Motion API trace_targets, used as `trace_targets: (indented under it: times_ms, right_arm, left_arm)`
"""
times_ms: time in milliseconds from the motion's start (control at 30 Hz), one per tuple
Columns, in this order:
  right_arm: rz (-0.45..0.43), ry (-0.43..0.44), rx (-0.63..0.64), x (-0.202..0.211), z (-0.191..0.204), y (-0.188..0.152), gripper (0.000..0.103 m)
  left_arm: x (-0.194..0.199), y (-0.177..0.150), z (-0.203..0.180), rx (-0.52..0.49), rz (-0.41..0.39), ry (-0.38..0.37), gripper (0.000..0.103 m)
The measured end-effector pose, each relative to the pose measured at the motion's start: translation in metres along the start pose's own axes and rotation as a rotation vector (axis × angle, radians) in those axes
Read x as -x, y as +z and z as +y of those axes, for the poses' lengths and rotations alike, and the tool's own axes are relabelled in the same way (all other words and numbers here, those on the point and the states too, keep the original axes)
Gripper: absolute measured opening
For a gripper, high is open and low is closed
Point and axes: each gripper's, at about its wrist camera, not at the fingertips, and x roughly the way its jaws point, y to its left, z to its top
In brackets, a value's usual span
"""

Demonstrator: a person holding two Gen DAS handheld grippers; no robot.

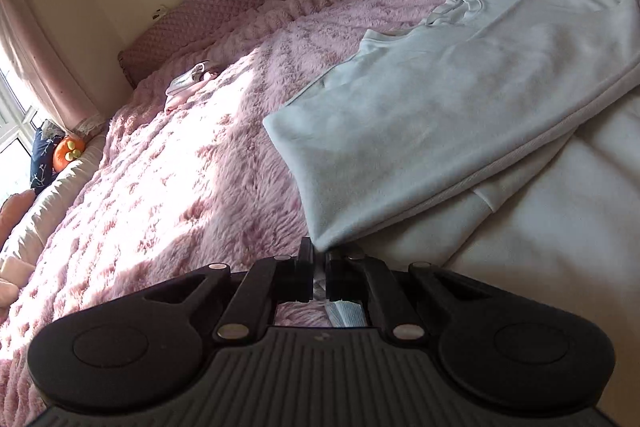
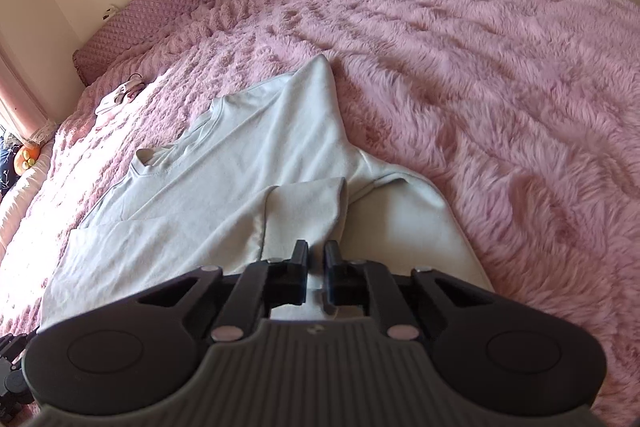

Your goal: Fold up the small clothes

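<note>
Trouble could have started at the corner you were holding. Your left gripper (image 1: 319,259) was pinched tight on one corner of the soft white cotton shirt (image 1: 460,99), which lay partly folded on the fluffy pink blanket (image 1: 180,179). That corner sat only just between the fingers, so a quick tug might have pulled it free, and the flap would have dropped back crooked. Your right gripper (image 2: 316,259) had its fingers nearly together, with white cloth between them, but I could not tell if it truly held the shirt. If it did not, the other side might have stayed behind and the fold would have gone wonky. The long fur might also have dragged at the cloth and made wrinkles.
</note>
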Motion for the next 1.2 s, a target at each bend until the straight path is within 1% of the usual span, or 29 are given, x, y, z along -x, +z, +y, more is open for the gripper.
trace_targets:
  times_ms: [33,100,133,167,200,233,267,300,367,433,500,600,633,667,700,733,767,800,833,867,933,1000,1067,1133,1200]
  right_arm:
    - [0.002,0.005,-0.009,0.0,-0.002,0.0,0.004]
    - [-0.015,0.013,-0.005,0.005,-0.002,0.0,0.01]
    - [-0.033,0.011,0.01,0.008,0.0,0.0,0.011]
    - [-0.039,0.012,0.02,0.01,0.001,0.001,0.018]
    - [-0.041,0.018,0.027,0.012,0.002,0.002,0.025]
    - [-0.042,0.023,0.026,0.012,0.002,0.002,0.028]
    - [-0.041,0.023,0.025,0.013,0.003,0.002,0.029]
    - [-0.037,0.02,0.022,0.012,0.003,0.002,0.031]
    - [-0.025,0.015,0.007,0.01,0.002,0.0,0.035]
    - [-0.003,0.012,-0.015,0.006,0.0,-0.003,0.036]
    - [0.019,0.005,-0.034,0.003,0.0,-0.007,0.04]
    - [0.028,0.008,-0.024,0.001,0.003,-0.011,0.042]
    - [0.035,0.012,-0.019,0.0,0.004,-0.012,0.042]
    - [0.039,0.021,-0.016,-0.001,0.006,-0.012,0.042]
    - [0.046,0.031,-0.008,-0.002,0.007,-0.011,0.034]
    - [0.051,0.037,0.008,-0.003,0.009,-0.011,0.02]
    - [0.059,0.037,0.022,-0.004,0.011,-0.011,0.004]
    - [0.062,0.04,0.024,-0.004,0.011,-0.011,0.004]
    - [0.05,0.04,0.014,-0.002,0.01,-0.01,0.004]
    - [0.039,0.043,0.01,0.0,0.01,-0.009,0.003]
    - [-0.016,0.045,0.002,0.011,0.008,-0.005,0.003]
    - [-0.049,0.045,0.002,0.019,0.006,-0.002,0.003]
    - [-0.031,0.032,0.019,0.016,0.003,-0.002,0.003]
    - [0.022,0.015,0.036,0.003,-0.002,-0.009,0.003]
    - [0.029,0.004,0.046,-0.004,-0.006,-0.017,0.004]
  left_arm:
    - [0.004,-0.002,-0.005,-0.034,-0.011,0.013,0.005]
    - [0.009,0.0,-0.005,-0.065,-0.014,0.016,0.009]
    - [0.014,0.0,-0.003,-0.074,-0.021,0.024,0.014]
    - [0.016,-0.001,-0.001,-0.079,-0.017,0.029,0.018]
    - [0.019,-0.001,0.002,-0.075,-0.014,0.04,0.018]
    - [0.022,-0.002,0.005,-0.065,-0.017,0.053,0.019]
    - [0.025,-0.004,0.008,-0.052,-0.022,0.062,0.02]
    - [0.028,-0.005,0.011,-0.035,-0.023,0.055,0.02]
    - [0.028,-0.005,0.017,0.008,-0.014,0.023,0.021]
    - [0.024,-0.005,0.021,0.05,0.003,-0.026,0.023]
    - [0.018,-0.005,0.021,0.06,0.017,-0.031,0.027]
    - [0.011,-0.005,0.02,0.077,0.024,-0.023,0.036]
    - [0.009,-0.004,0.02,0.083,0.024,-0.022,0.043]
    - [0.008,-0.004,0.019,0.087,0.023,-0.023,0.046]
    - [0.007,-0.003,0.02,0.09,0.018,-0.03,0.046]
    - [0.006,-0.002,0.02,0.093,0.008,-0.048,0.045]
    - [0.006,-0.001,0.021,0.094,0.008,-0.066,0.033]
    - [0.007,0.0,0.022,0.103,0.009,-0.092,0.023]
    - [0.007,0.001,0.023,0.116,0.008,-0.109,0.008]
    - [0.011,0.001,0.022,0.119,0.001,-0.078,0.007]
    - [0.022,0.004,0.018,0.096,-0.038,-0.012,0.006]
    - [0.026,0.005,0.013,0.071,-0.035,0.019,0.006]
    - [0.016,0.004,0.011,0.071,0.021,0.0,0.006]
    - [0.005,0.001,0.006,0.064,0.062,-0.022,0.005]
    - [0.005,0.001,0.003,0.052,0.066,-0.022,0.005]
